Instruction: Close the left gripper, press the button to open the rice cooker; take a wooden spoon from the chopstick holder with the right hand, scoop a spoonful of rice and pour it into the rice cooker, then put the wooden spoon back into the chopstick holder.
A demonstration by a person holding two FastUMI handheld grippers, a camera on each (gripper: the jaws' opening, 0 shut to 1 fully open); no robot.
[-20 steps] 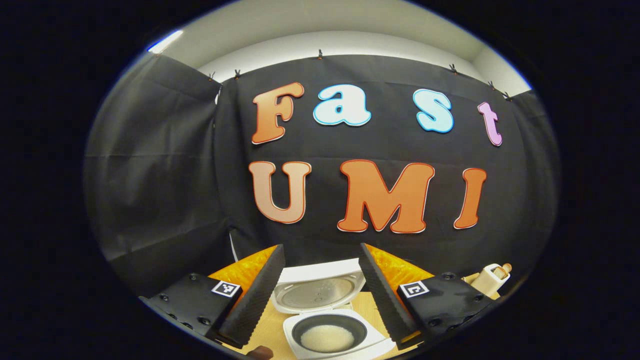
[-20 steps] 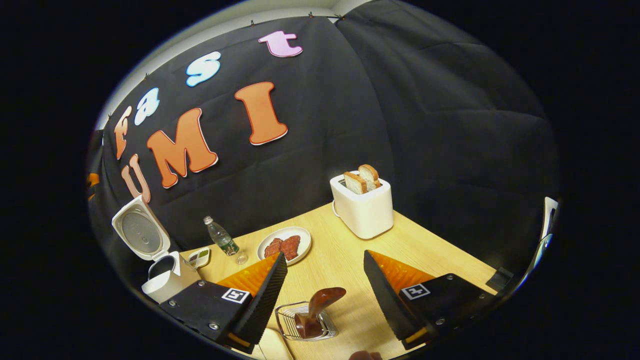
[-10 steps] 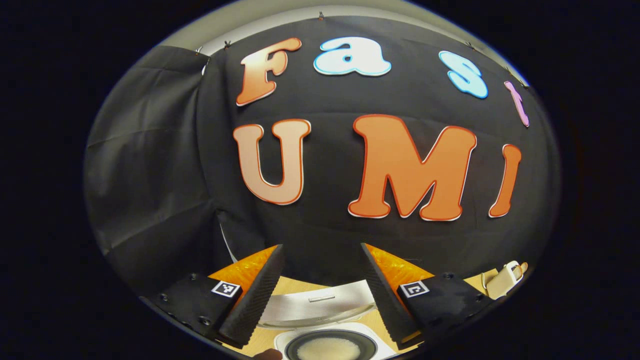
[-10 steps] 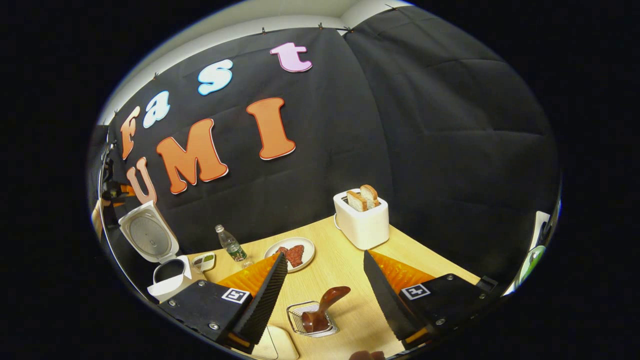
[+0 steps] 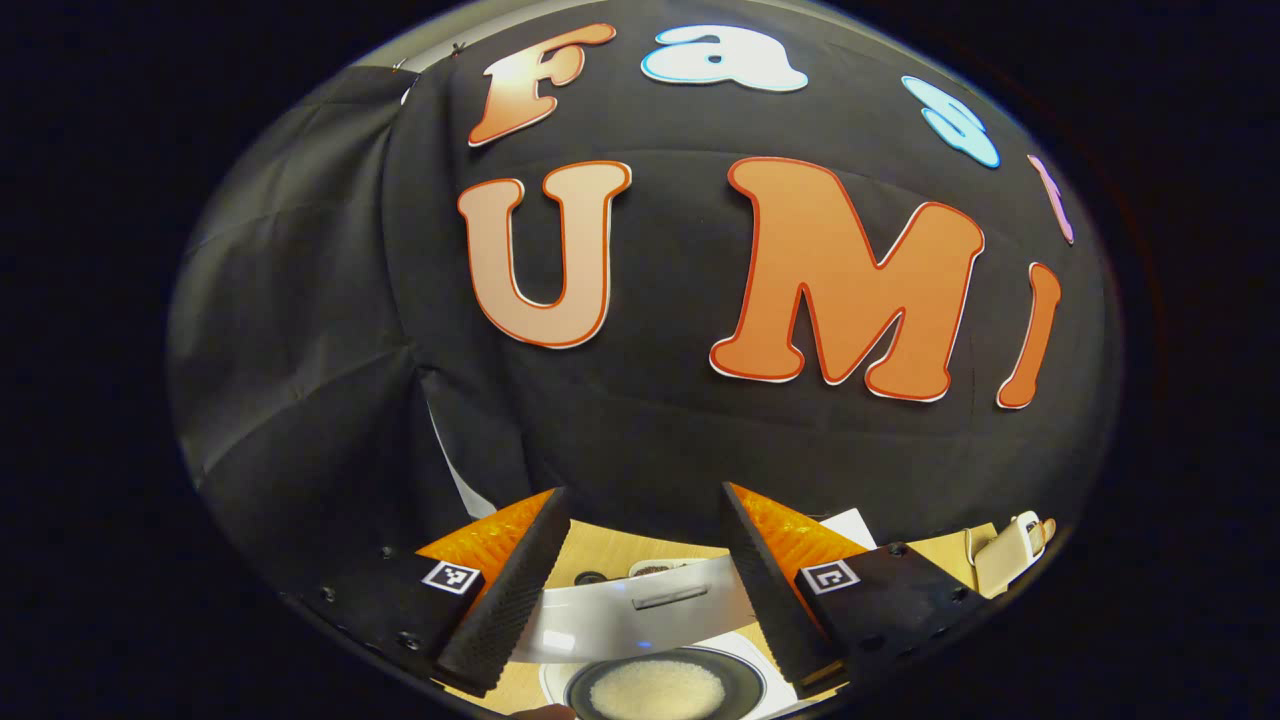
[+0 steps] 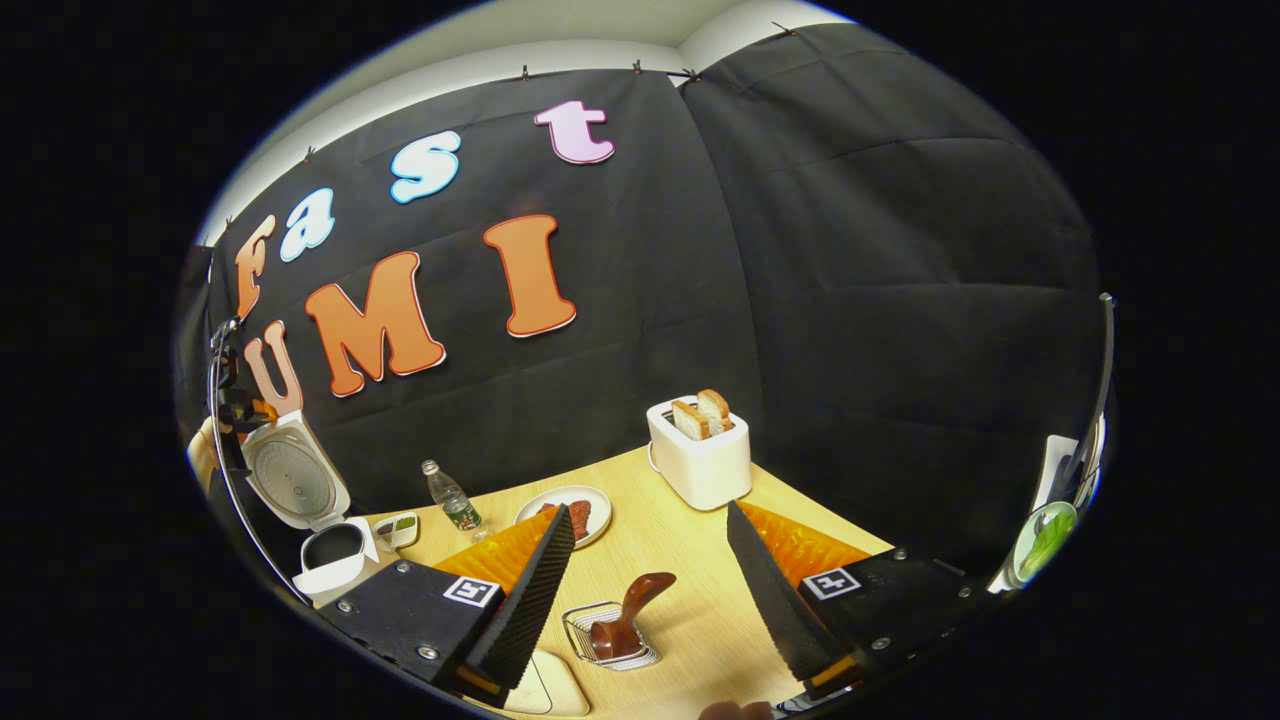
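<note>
step: get wooden spoon | spot: in chopstick holder, near tabletop front edge | right gripper: wide, empty | tip: go down straight, pinch handle | rice cooker: lid up

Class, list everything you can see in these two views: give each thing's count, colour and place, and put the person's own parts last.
Rice cooker: one, white, lid up, table's far left; rice inside.
Wooden spoon: one, brown, standing in the wire holder.
Toaster: one, white, two bread slices, at the back.
Plate: one, white, holding red food.
Bottle: one, clear, beside the plate.
Small dish: one, white, by the cooker.
Table: one, light wood.
Left tool: black fingers, open, above the cooker.
Right tool: open, above the holder.
</note>
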